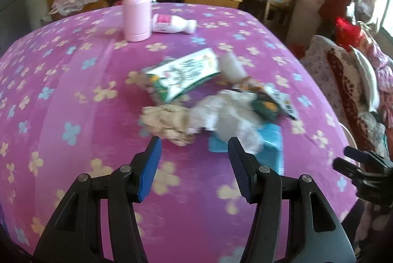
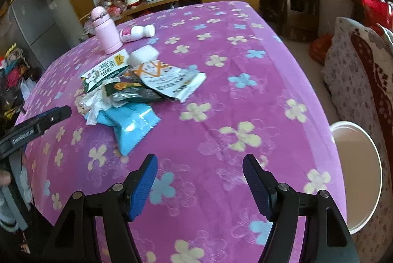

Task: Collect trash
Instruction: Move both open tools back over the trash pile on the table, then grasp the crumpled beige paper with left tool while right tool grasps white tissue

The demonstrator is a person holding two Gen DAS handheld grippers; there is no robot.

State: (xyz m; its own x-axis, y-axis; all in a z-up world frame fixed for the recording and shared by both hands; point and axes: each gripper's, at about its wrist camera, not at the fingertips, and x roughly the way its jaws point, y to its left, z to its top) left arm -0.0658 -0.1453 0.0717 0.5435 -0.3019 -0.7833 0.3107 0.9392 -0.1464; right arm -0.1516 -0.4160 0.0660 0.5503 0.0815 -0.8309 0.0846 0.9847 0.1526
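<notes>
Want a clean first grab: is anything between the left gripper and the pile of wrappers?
Nothing visible. The left gripper is open, with only bare pink flowered cloth before the crumpled beige wrapper and blue packet at the pile's near edge.

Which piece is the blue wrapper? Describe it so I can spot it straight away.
On the purple flowered tablecloth, find the trash pile in front of the pink flask. The blue wrapper lies at the pile's near edge, partly under crumpled clear plastic. It is the only plain light-blue piece, with a zigzag-cut end.

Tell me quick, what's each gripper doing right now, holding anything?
Left gripper: open, holding nothing, above the trash pile.
Right gripper: open, empty, over bare tablecloth.
</notes>
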